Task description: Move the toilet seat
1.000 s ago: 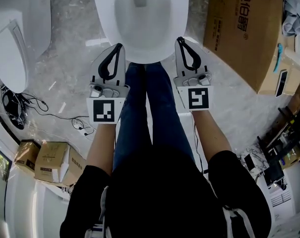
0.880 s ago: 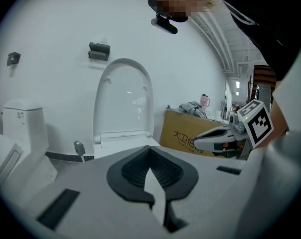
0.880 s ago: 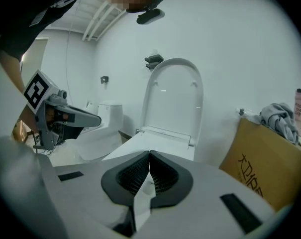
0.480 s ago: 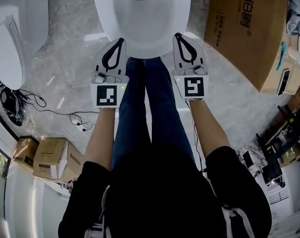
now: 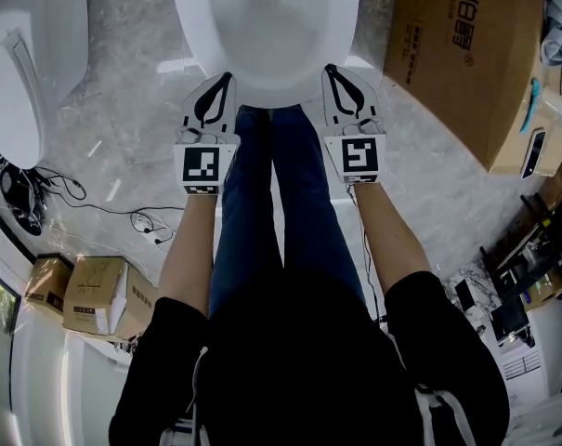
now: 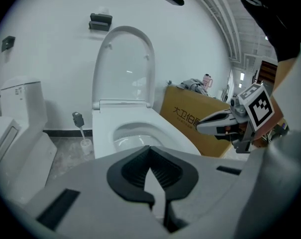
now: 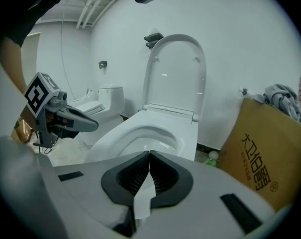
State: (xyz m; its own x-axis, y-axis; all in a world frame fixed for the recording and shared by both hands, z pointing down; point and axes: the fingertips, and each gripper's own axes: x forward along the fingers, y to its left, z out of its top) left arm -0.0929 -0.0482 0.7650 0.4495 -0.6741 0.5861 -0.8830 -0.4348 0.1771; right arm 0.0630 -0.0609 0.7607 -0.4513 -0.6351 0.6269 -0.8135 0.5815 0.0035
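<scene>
- Left gripper clenched, jaws pressed together with nothing between them, tips just beside the front rim of the toilet, on its left side as seen from the head view.
- Right gripper likewise shut tight and empty, tips just beside the same front rim on the other side.
- Both held level with each other, one on either side of the toilet's front, not clearly touching it.
- Toilet seat tipped up, upright at the back of the toilet against the white wall; open bowl below it.
- Legs in blue jeans directly in front of the toilet, between the two forearms.
- Large cardboard box on the floor beside the toilet, on the right gripper's side.
- Second toilet well apart from the toilet on the left gripper's side, with a toilet brush between the two near the wall.
- Black cables on the marble floor, in front of the second toilet.
</scene>
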